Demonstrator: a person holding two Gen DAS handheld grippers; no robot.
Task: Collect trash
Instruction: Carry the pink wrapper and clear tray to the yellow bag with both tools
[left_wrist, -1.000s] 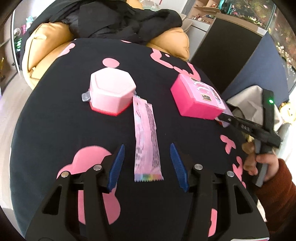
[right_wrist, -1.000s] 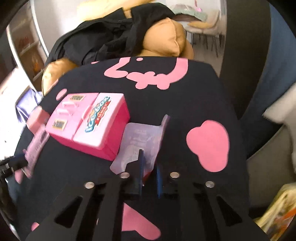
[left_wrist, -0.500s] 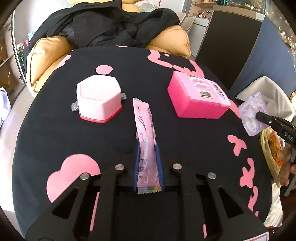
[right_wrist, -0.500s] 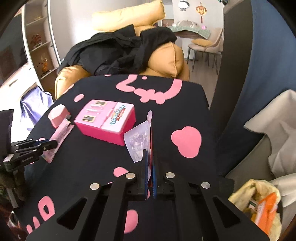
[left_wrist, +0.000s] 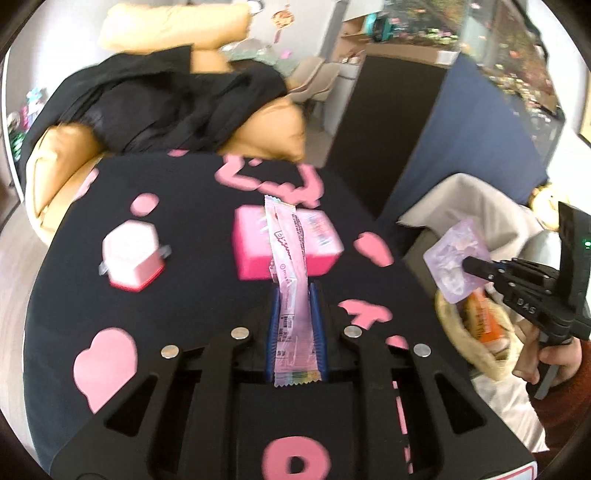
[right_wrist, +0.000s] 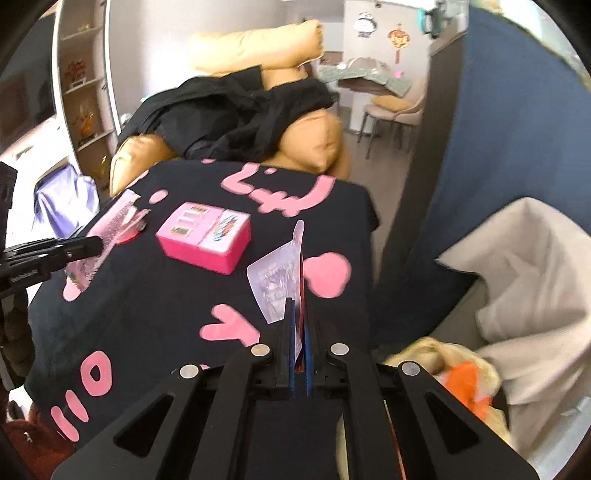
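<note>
Both pieces have left the table (left_wrist: 207, 295): the left gripper (left_wrist: 295, 317) has lifted the clamped pink wrapper (left_wrist: 291, 266), and the right gripper (right_wrist: 300, 332) carries its clear packet (left_wrist: 456, 258) over the trash bag (left_wrist: 476, 332) (release looks next).

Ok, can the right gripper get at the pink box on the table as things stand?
Probably not yet. The right gripper is shut on a clear plastic wrapper, so its jaws are taken. Nothing else seems to lie between it and the pink box on the black tablecloth; it would likely need to drop the wrapper first.

Two wrappers: one pink (left_wrist: 291, 280), one clear (left_wrist: 456, 258); two boxes: one pink (left_wrist: 255, 251), one white six-sided (left_wrist: 131, 254)
</note>
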